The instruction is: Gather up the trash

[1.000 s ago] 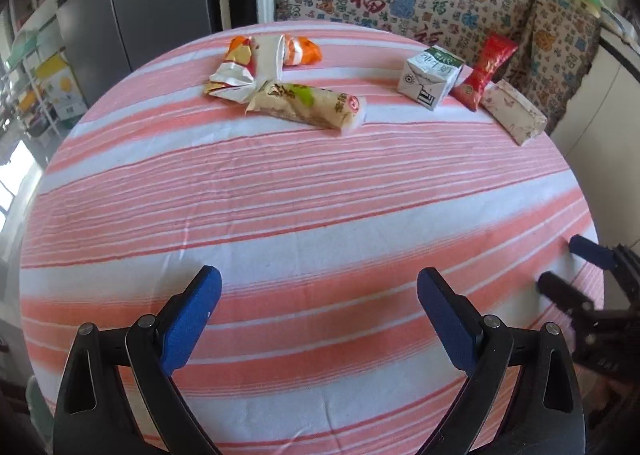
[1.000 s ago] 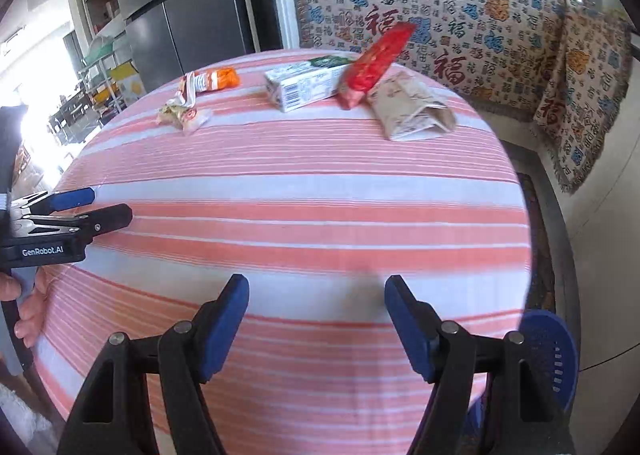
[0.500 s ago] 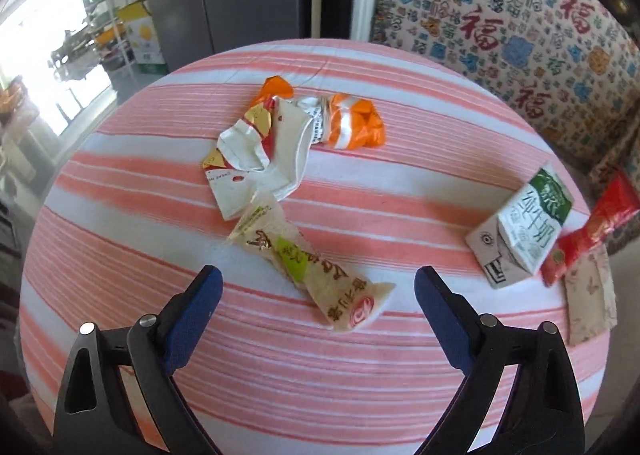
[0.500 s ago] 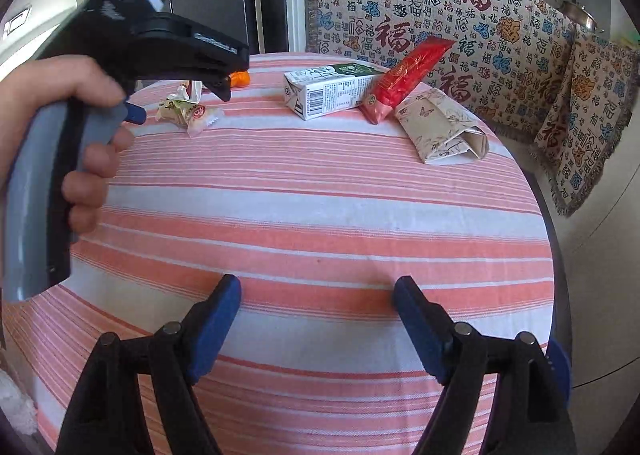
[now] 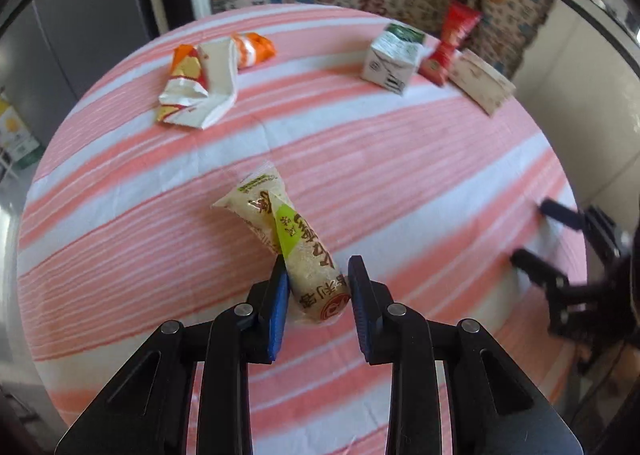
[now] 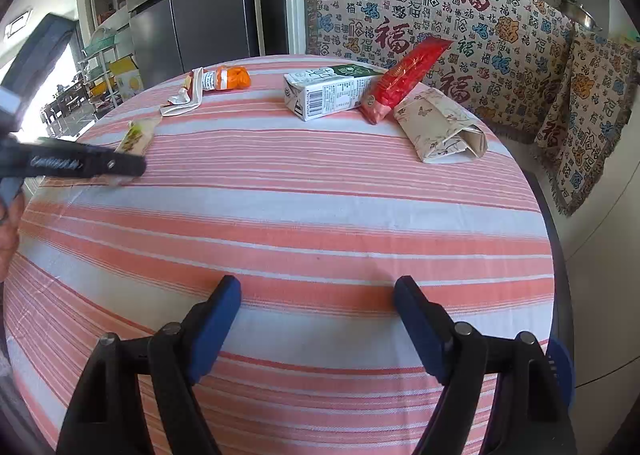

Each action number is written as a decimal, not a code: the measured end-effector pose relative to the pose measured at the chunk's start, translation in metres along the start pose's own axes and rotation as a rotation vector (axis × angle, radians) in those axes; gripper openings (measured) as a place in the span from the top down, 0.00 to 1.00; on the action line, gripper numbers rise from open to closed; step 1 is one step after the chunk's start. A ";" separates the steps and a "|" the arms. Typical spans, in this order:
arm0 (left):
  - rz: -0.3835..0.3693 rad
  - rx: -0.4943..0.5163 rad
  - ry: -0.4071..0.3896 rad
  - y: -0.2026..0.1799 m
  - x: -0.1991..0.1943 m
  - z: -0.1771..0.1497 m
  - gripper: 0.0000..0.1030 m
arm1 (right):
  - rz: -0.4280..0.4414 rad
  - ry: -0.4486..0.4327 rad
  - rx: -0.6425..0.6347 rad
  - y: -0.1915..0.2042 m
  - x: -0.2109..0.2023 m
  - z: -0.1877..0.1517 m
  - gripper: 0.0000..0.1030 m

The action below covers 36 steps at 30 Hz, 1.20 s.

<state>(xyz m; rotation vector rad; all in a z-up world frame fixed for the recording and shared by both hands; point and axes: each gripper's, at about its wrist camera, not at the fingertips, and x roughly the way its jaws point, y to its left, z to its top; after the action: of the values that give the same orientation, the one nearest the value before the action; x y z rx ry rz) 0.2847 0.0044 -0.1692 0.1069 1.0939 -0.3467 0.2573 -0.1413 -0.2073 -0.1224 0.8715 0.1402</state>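
Observation:
My left gripper is shut on the near end of a beige snack packet that lies on the round striped table. The same packet shows in the right wrist view, beside the left gripper's body. My right gripper is open and empty above the table's near edge; it also shows in the left wrist view. Farther back lie a crumpled white and orange wrapper, an orange wrapper, a milk carton, a red packet and a folded paper bag.
A patterned cloth hangs behind the table. A grey fridge stands at the back left. A blue bin sits low at the right, beside the table's edge.
My left gripper has moved forward to the beige packet and closed its jaws on it. The right gripper stays open and has barely moved.

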 end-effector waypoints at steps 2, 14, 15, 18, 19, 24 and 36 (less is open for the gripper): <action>0.002 0.010 -0.017 -0.002 -0.003 -0.010 0.57 | 0.000 0.000 0.000 0.000 0.000 0.000 0.21; 0.140 -0.060 -0.149 0.011 0.014 -0.016 0.03 | -0.050 0.066 0.146 -0.092 0.026 0.039 0.20; 0.140 -0.059 -0.149 0.011 0.014 -0.016 0.02 | -0.039 0.084 0.112 -0.095 0.035 0.048 0.18; 0.138 -0.052 -0.145 0.010 0.016 -0.017 0.01 | -0.025 0.128 0.015 -0.097 0.061 0.071 0.00; 0.135 -0.051 -0.144 0.010 0.016 -0.018 0.01 | -0.018 0.129 0.023 -0.100 0.067 0.078 0.00; 0.132 -0.052 -0.145 0.011 0.016 -0.017 0.00 | -0.074 0.117 0.088 -0.124 0.092 0.105 0.00; 0.136 -0.046 -0.143 0.010 0.016 -0.017 0.00 | -0.132 0.132 0.172 -0.061 0.042 0.059 0.30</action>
<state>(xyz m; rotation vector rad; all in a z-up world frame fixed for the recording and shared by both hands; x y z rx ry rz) 0.2800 0.0151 -0.1921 0.1127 0.9469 -0.2038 0.3389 -0.1885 -0.1995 -0.0278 1.0003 -0.0674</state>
